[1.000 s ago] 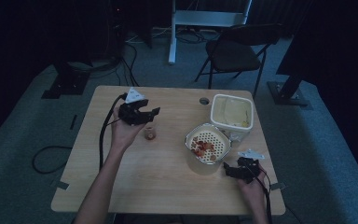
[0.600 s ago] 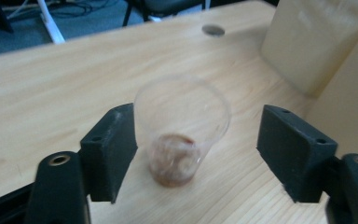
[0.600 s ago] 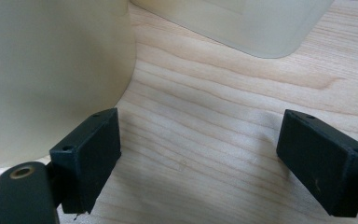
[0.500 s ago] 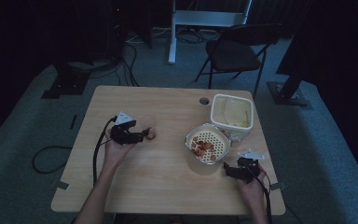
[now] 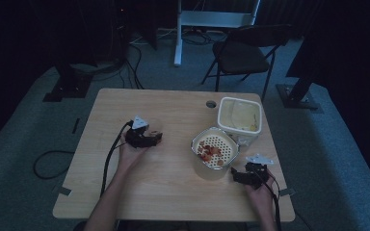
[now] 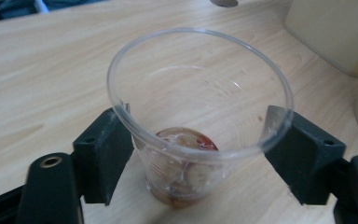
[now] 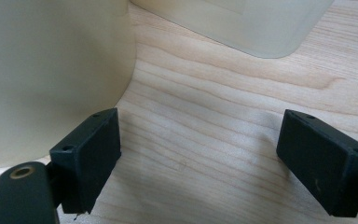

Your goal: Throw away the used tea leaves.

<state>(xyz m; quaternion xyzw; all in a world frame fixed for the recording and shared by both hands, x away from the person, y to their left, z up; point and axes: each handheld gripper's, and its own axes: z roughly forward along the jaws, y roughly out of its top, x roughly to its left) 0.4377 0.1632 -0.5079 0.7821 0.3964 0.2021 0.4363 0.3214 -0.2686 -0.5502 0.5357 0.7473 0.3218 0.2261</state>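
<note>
Between my left gripper's [image 6: 198, 154] jaws sits a clear cup [image 6: 198, 116] — touched, barely gripped; right gripper [image 7: 212, 158] wide, empty — lifting remains.

High view overlooks the table [image 5: 173, 192]; gripper views skim it closely.

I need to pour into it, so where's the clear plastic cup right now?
The clear plastic cup stands upright on the wooden table, between the left gripper's fingers. In the high view it's left of the round strainer tub.
</note>
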